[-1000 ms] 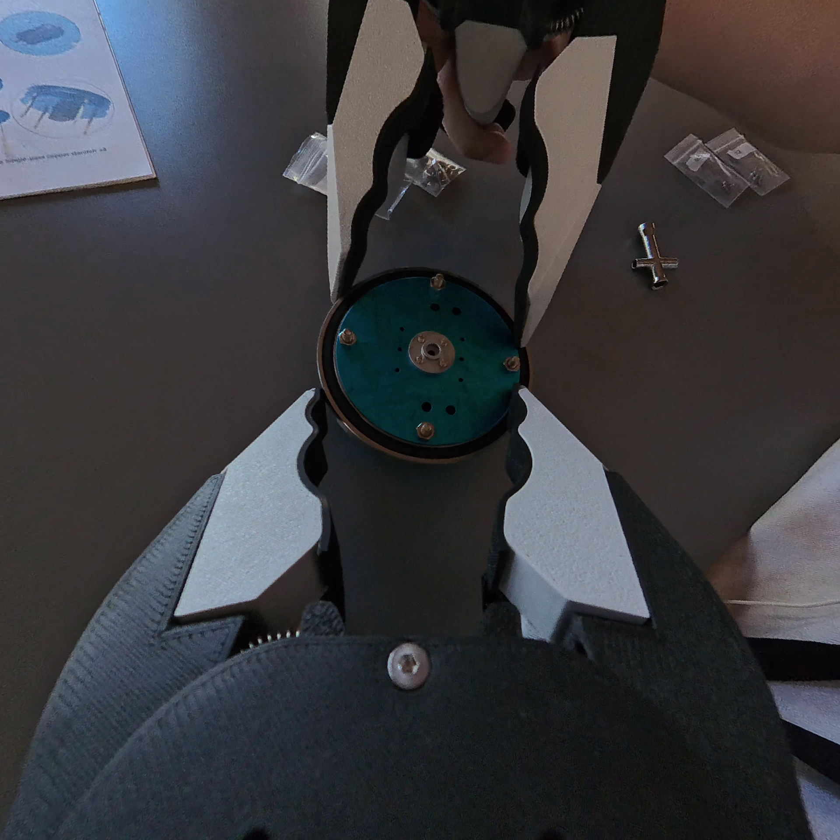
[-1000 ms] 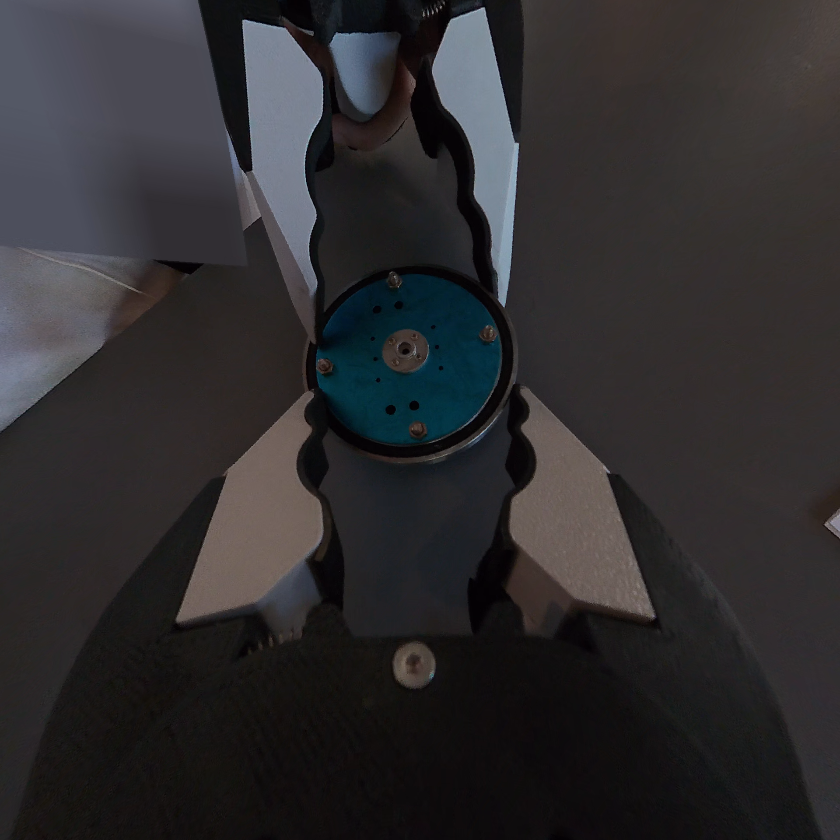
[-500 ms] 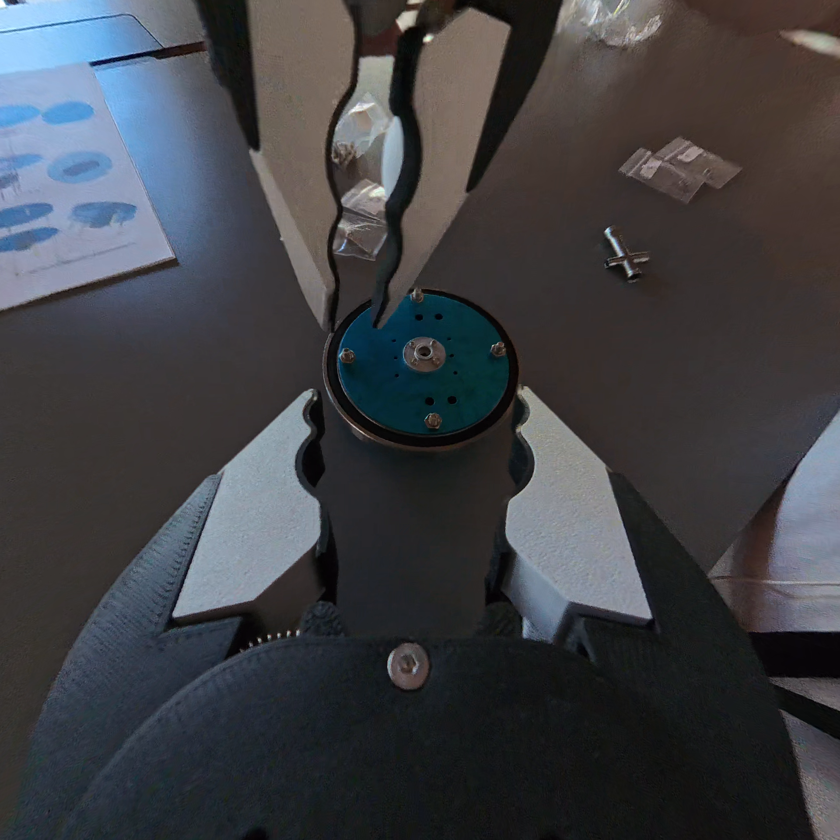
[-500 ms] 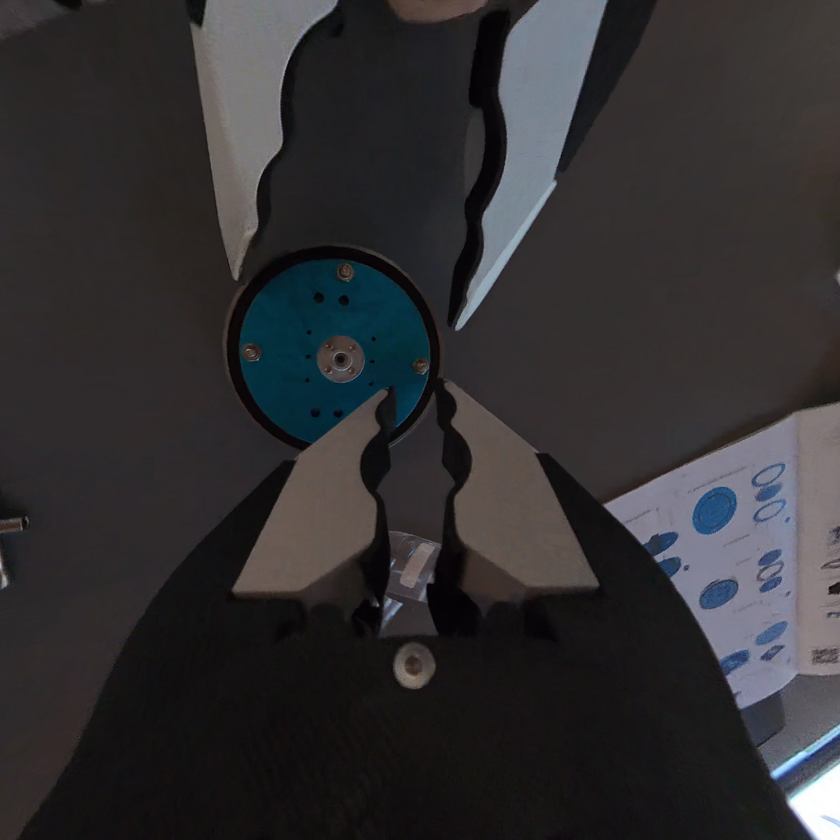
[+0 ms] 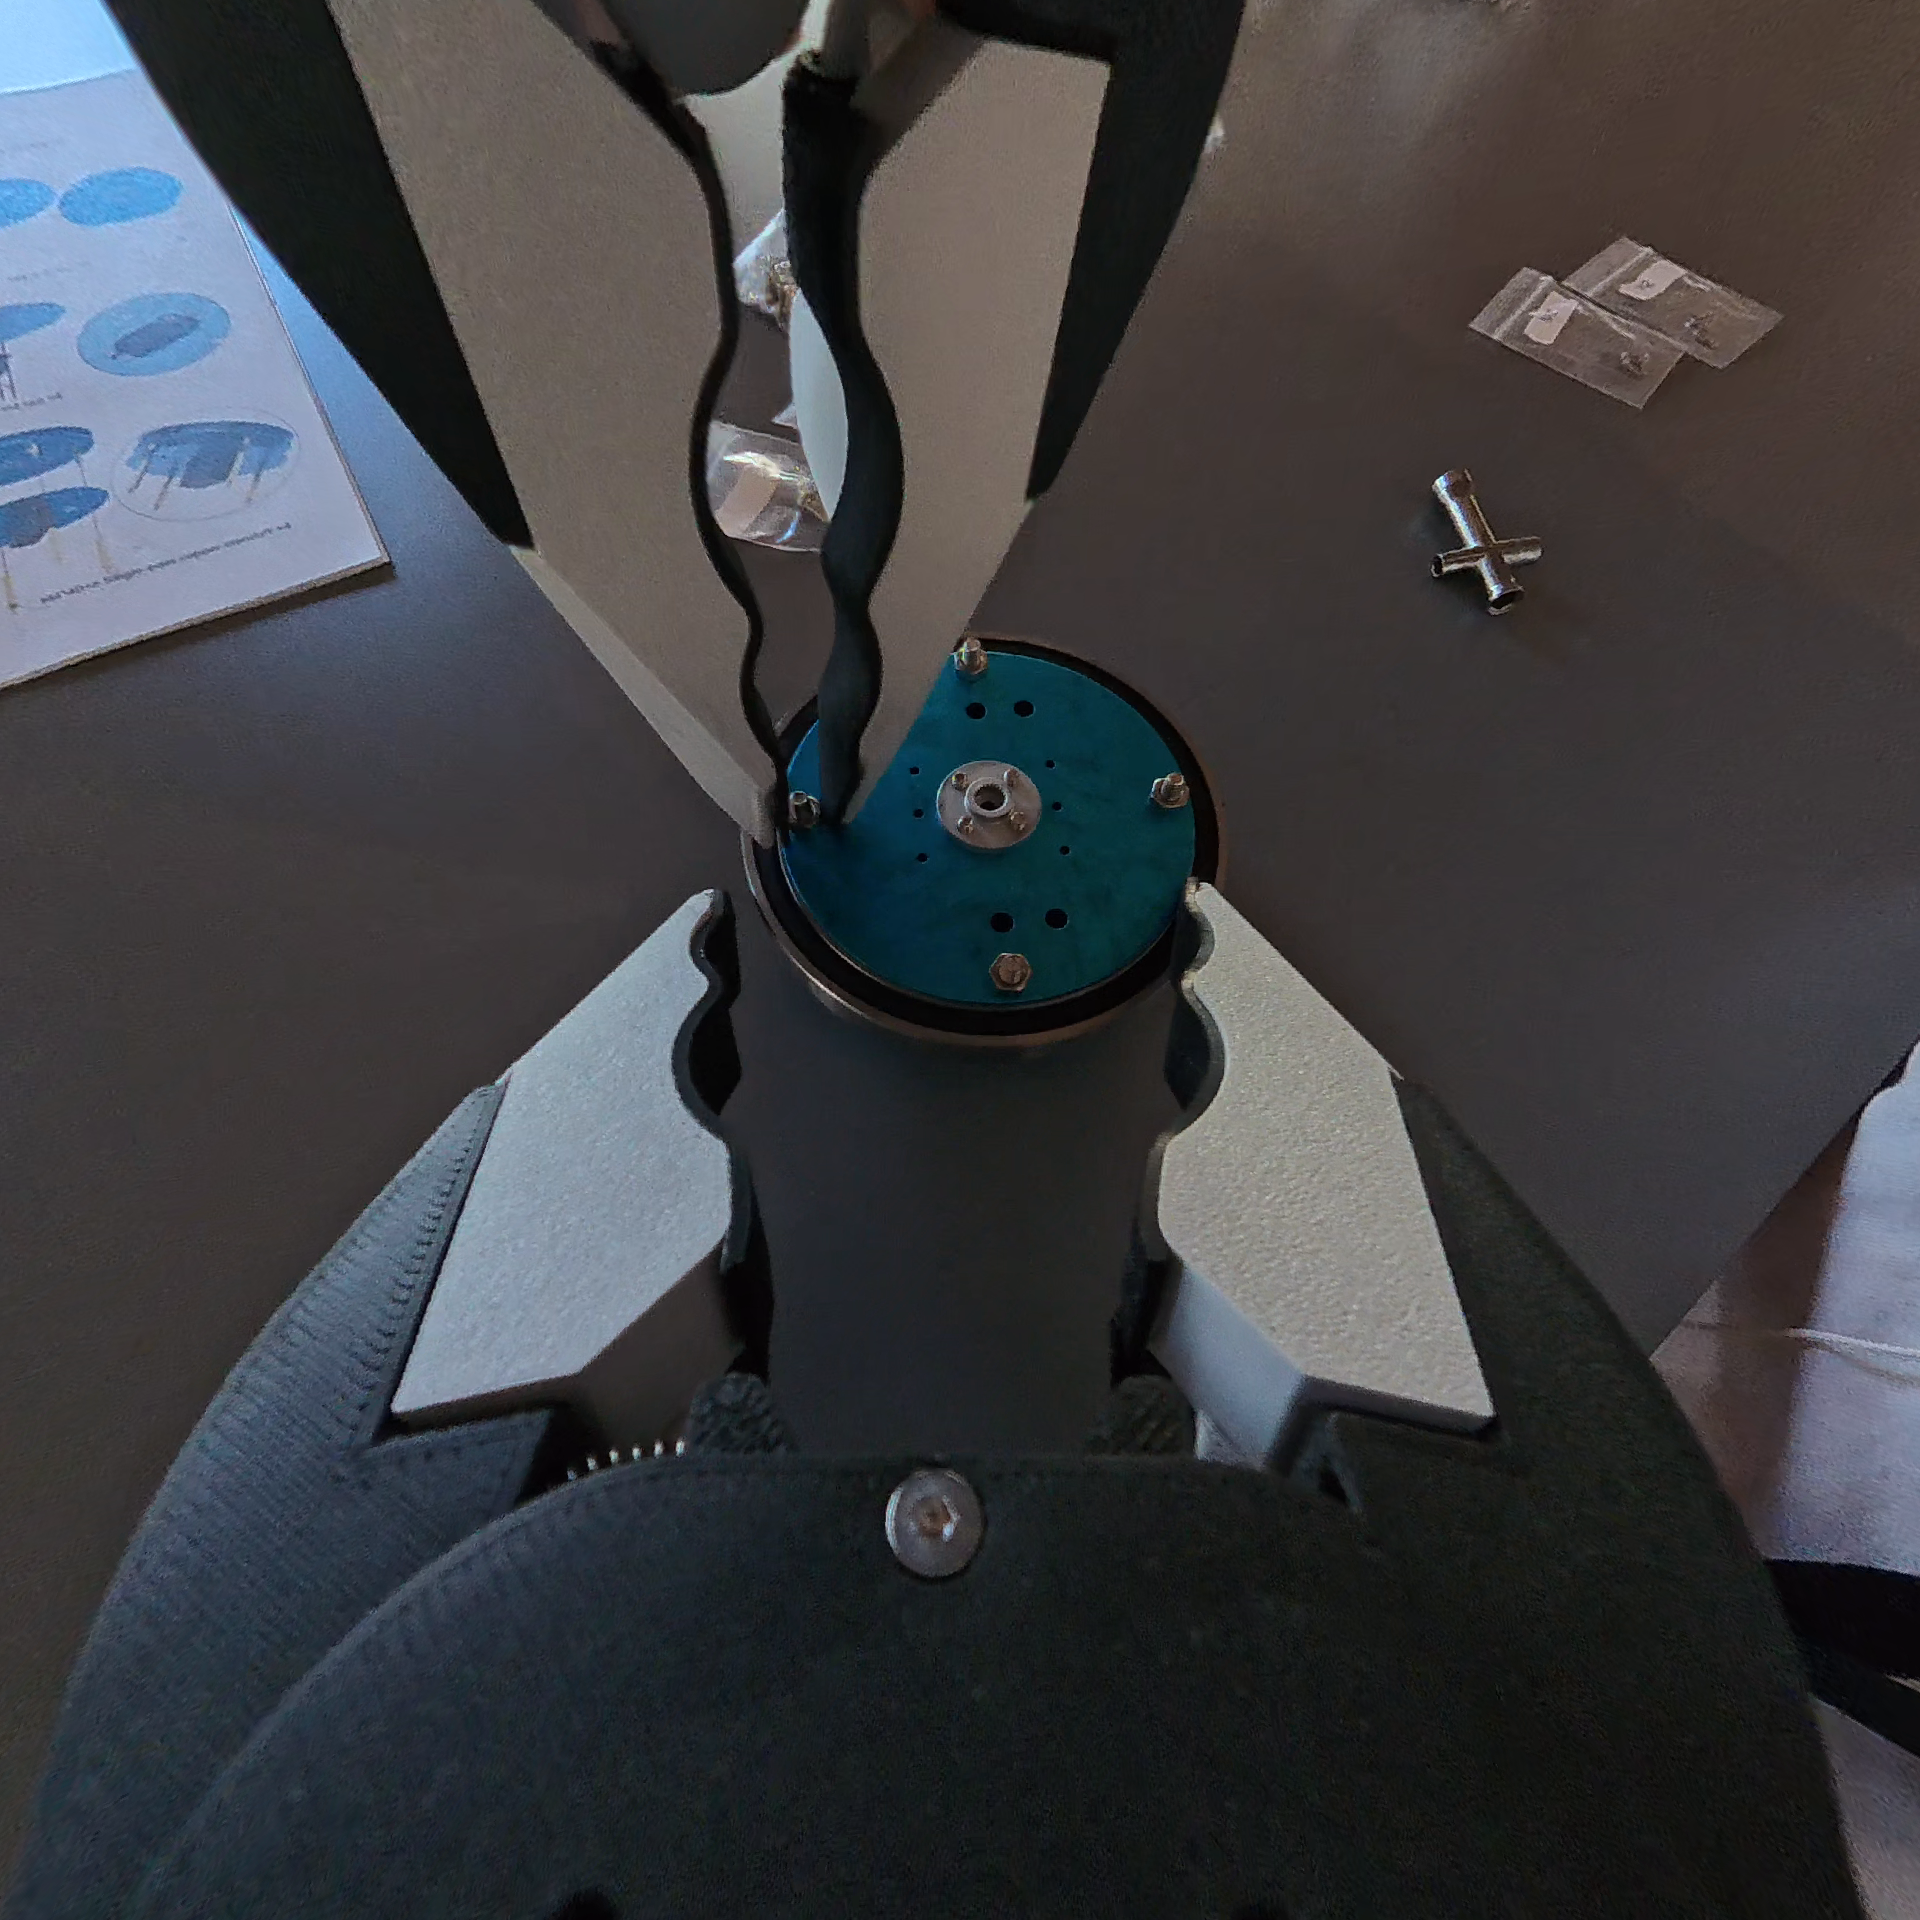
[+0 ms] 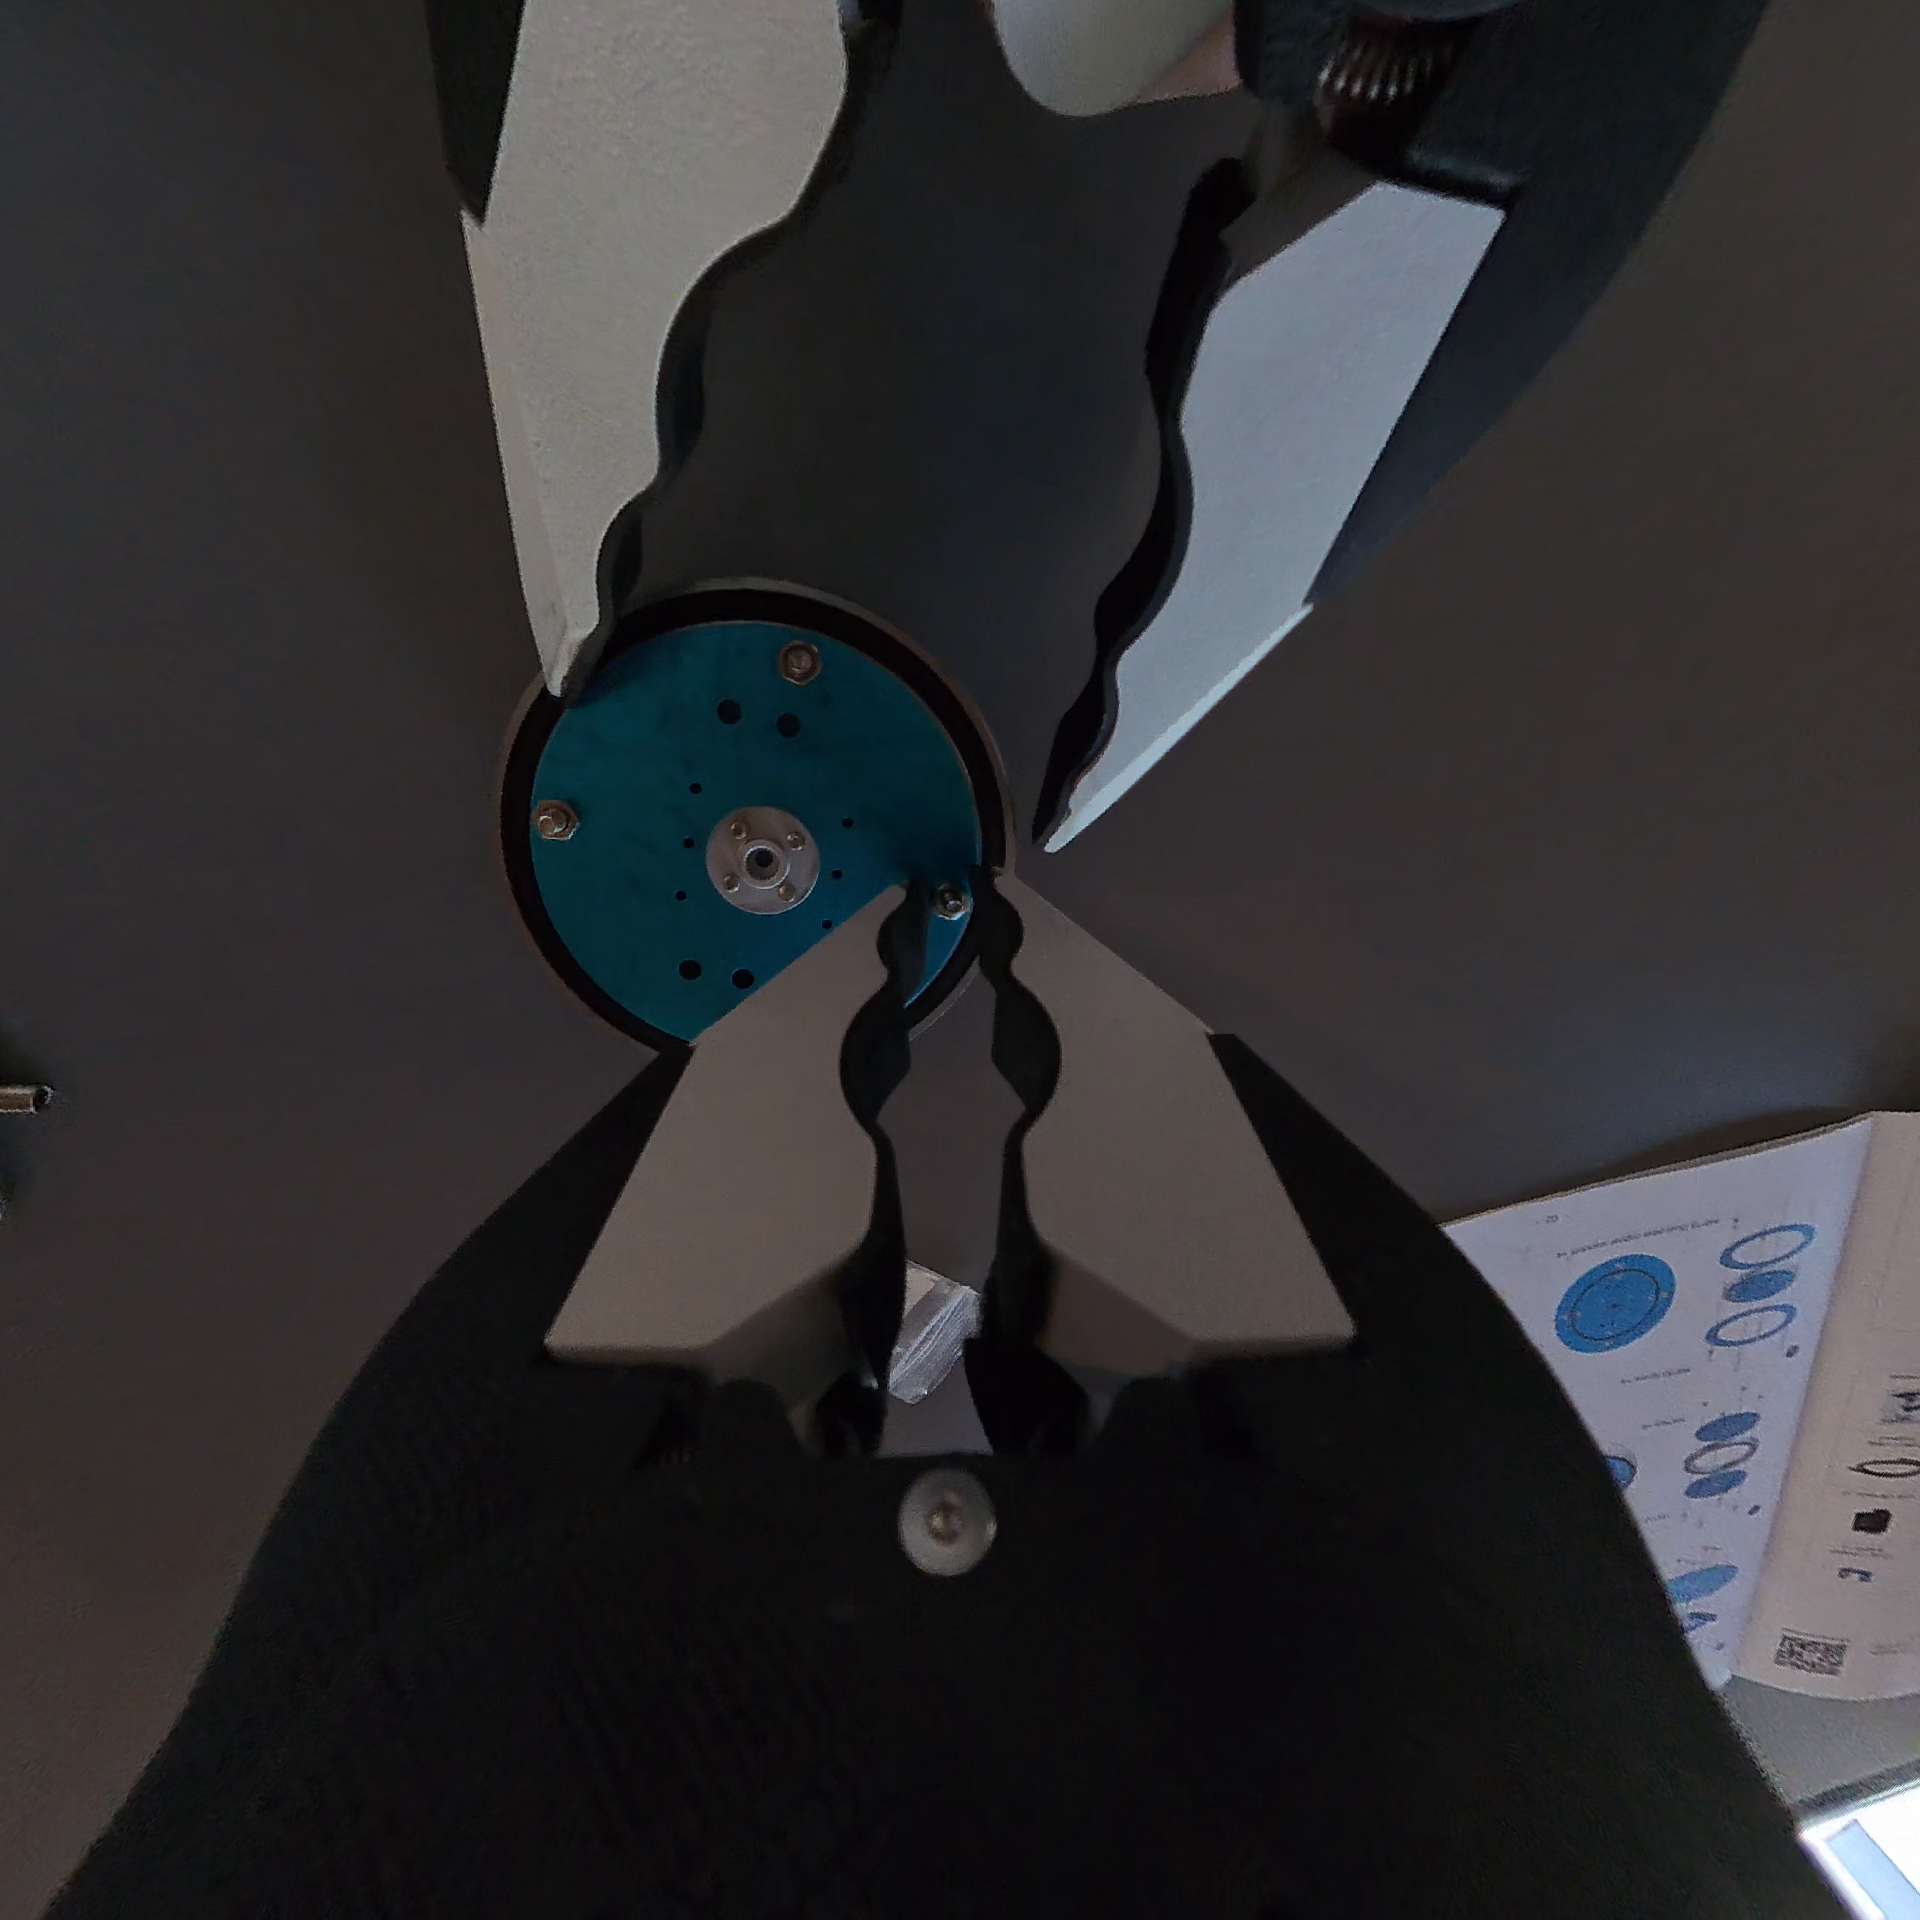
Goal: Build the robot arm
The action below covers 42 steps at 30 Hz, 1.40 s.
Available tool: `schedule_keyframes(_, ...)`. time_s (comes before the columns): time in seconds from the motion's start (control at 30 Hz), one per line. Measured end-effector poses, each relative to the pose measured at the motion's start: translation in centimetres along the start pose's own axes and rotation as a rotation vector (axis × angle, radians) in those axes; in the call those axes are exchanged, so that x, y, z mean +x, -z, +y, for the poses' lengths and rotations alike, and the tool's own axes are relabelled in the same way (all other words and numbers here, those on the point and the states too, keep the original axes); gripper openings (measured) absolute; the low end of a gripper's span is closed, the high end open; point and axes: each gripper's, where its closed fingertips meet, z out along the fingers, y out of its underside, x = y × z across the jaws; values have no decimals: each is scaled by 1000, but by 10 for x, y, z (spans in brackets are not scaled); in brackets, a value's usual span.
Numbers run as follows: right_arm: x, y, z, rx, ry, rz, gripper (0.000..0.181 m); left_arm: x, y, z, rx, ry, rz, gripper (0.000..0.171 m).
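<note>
The disc (image 5: 987,831), blue-faced with a metal hub and four nuts near its rim, lies flat on the dark table (image 5: 312,935). In the left wrist view a sheet (image 5: 135,416) of blue diagrams is cut off at the left edge. The left gripper (image 5: 956,914) stands wide open, its tips either side of the disc's near rim; whether they touch it is hard to tell. From the top comes the right gripper (image 5: 805,816), its jaws nearly together around the left nut (image 5: 800,805). Behind its fingers, small clear bags (image 5: 758,488) are mostly hidden. To the right lie a cross wrench (image 5: 1486,545) and two more bags (image 5: 1626,322); pale cloth is cut off at the right edge.

In the right wrist view only a stub of the wrench (image 6: 21,1098) shows at the left edge. The right gripper (image 6: 951,899) covers the disc's (image 6: 748,810) near part, its tips flanking the nut (image 6: 948,900); actual contact is unclear. The open left gripper (image 6: 810,758) straddles the far rim. The sheet (image 6: 1714,1403) lies at right.
</note>
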Motion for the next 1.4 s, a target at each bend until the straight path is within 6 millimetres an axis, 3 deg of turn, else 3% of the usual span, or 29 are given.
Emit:
schedule_keyframes(0.47,-1,0,1,4,13,-63,6,9,9,2,22,19,39,86)
schedule_keyframes(0.7,0,0,1,-4,39,-37,6,3,2,-2,19,-36,-41,80)
schedule_keyframes(0.93,4,3,13,-96,52,-14,7,2,1,-1,8,-9,-16,81)
schedule_keyframes(1.4,0,0,5,-45,34,-43,6,1,0,-1,6,-2,-6,80)
